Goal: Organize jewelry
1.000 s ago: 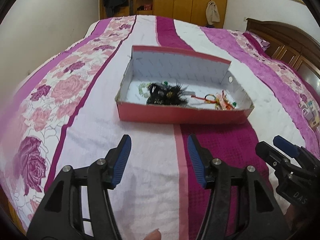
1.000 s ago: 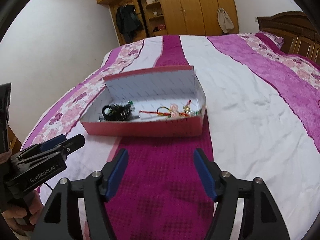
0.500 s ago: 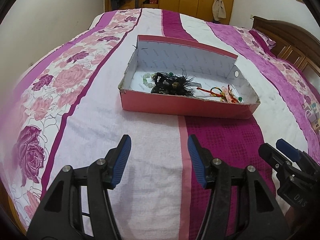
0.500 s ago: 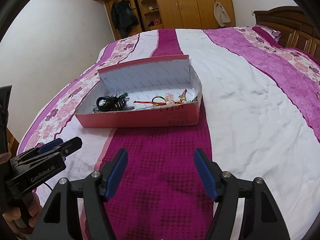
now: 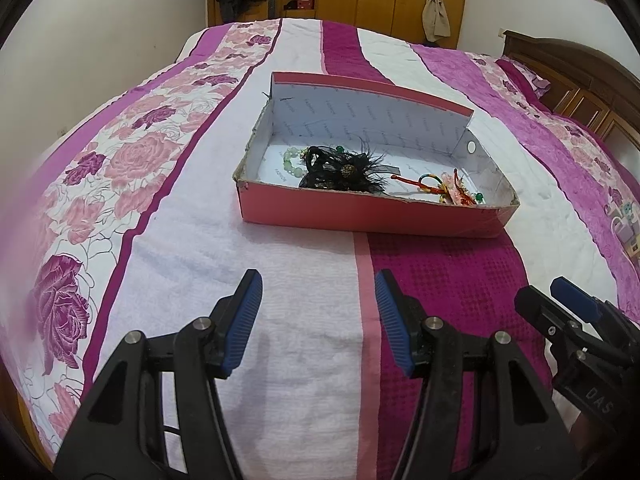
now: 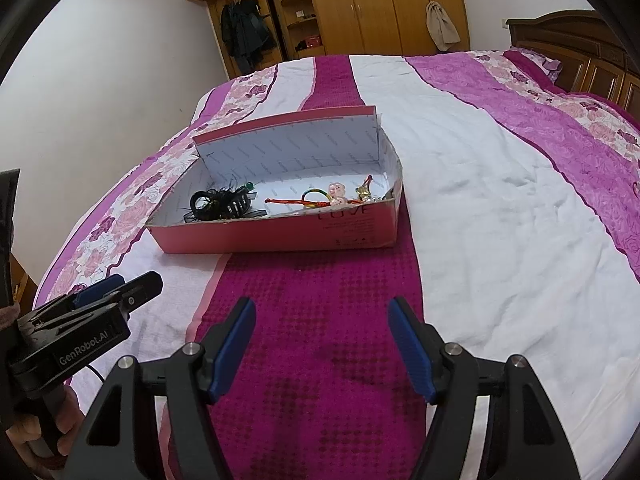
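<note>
Bedspread (image 5: 248, 320): pink roses on its left side, then white, magenta and purple stripes across to the right.
Left gripper (image 5: 318, 312): over the white stripe, short of the box, jaws spread with nothing between the blue pads; a hand (image 6: 44, 436) holds its grip at the left edge of the right wrist view.
Pink box (image 5: 360, 216): lies open on the bedspread ahead of both grippers, apart from them, white lining inside, tall back wall upright.
Green bead bracelet (image 5: 290, 162): at the left end of the box floor, touching the black piece.
Black feathered hair clip (image 5: 344, 170): left of the middle of the box, a gold centre on it.
Red cord bracelet (image 5: 424, 184): right of the clip, flat on the floor of the box.
Pink charm cluster (image 5: 456, 190): at the right end of the box, near the end wall.
Right gripper (image 6: 322, 344): over the magenta stripe, jaws spread wide and holding nothing.
Headboard (image 6: 580, 40): dark wood, far right.
</note>
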Demonstrator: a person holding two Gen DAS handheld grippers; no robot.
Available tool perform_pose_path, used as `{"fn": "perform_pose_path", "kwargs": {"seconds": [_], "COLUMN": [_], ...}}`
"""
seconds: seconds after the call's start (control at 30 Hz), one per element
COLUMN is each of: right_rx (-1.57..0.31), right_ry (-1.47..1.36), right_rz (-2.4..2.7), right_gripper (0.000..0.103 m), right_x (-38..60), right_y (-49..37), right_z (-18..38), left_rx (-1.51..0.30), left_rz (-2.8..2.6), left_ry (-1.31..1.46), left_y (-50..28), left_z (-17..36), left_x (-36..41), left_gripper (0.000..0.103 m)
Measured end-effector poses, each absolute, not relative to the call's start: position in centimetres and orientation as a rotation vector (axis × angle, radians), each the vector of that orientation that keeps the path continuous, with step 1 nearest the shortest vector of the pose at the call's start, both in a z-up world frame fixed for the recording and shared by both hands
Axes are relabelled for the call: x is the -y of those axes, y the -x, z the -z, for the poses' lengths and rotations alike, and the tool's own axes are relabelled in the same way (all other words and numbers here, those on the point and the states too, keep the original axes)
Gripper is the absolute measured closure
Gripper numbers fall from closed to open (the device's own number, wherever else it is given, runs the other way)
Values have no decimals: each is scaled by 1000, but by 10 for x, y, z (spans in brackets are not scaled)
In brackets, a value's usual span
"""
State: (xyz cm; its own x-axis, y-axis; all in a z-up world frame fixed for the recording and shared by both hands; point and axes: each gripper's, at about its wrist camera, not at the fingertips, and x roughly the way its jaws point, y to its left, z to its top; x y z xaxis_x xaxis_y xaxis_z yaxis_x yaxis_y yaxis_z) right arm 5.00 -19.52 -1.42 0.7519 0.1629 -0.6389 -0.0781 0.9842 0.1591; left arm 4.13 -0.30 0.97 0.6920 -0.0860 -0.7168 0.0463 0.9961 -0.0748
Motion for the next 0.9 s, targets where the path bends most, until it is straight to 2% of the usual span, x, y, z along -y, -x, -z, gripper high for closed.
{"fn": "perform_pose_path", "kwargs": {"seconds": [0.9], "right_rx": [-710], "right_ry": [-130], "right_rz": [-133], "right_gripper": [32], "right_x": [196], "right_y": [-50], "right_z": [15], "left_rx": [-806], "left_rz": [74], "left_ry": [51], "left_y": [-41], "left_z": [-8], "left_x": [4], "left_gripper": [52]}}
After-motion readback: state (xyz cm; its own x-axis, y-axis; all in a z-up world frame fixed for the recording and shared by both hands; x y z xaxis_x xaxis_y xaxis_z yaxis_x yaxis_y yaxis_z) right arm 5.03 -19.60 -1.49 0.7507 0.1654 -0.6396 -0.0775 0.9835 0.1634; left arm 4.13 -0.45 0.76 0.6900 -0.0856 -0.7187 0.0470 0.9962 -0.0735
